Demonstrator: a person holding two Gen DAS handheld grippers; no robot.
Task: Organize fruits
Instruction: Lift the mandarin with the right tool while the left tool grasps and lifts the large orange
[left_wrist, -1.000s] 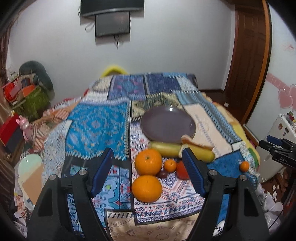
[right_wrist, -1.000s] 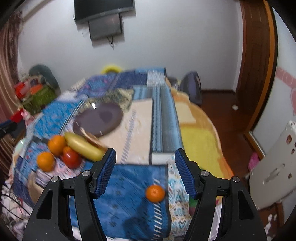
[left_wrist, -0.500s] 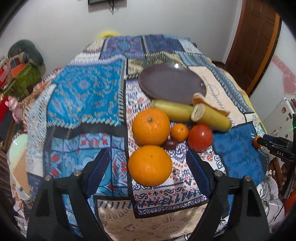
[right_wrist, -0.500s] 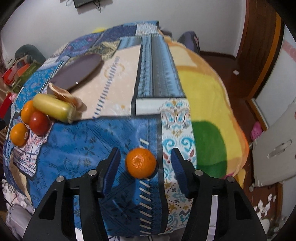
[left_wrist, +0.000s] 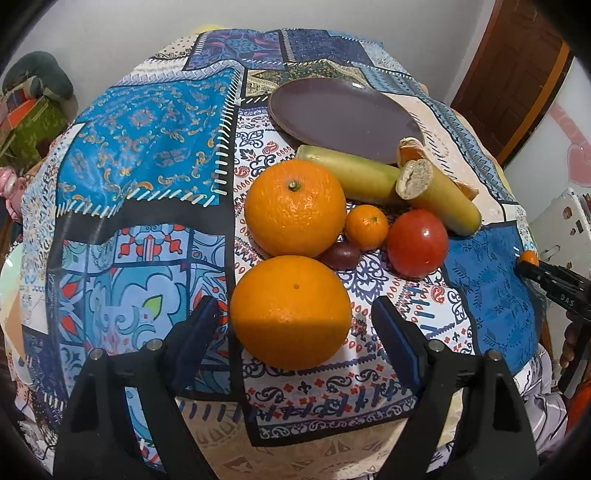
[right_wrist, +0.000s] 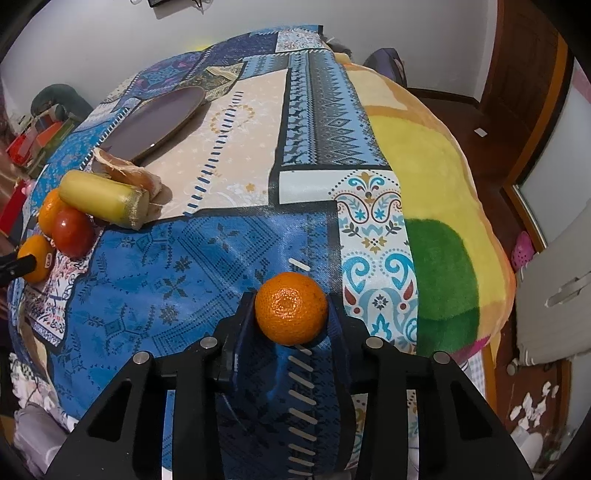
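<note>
In the left wrist view my left gripper (left_wrist: 295, 332) is open, its jaws on either side of the near large orange (left_wrist: 290, 312) without touching it. Behind it lie a second large orange (left_wrist: 295, 207), a small mandarin (left_wrist: 366, 226), a dark plum (left_wrist: 340, 255), a red tomato (left_wrist: 417, 243) and two yellow banana pieces (left_wrist: 436, 199). A purple plate (left_wrist: 343, 118) lies beyond them, bare. In the right wrist view my right gripper (right_wrist: 291, 314) is shut on a lone mandarin (right_wrist: 291, 308) resting on the blue cloth.
A patchwork cloth (left_wrist: 140, 147) covers the bed. An orange peel (right_wrist: 125, 170) lies beside the plate (right_wrist: 155, 120). A yellow and green blanket (right_wrist: 436, 221) drapes the right side. The right gripper's arm (left_wrist: 554, 288) shows at the left view's right edge.
Both grippers have moved down and forward. My left jaws now flank the near orange. My right jaws have closed on the lone mandarin.
</note>
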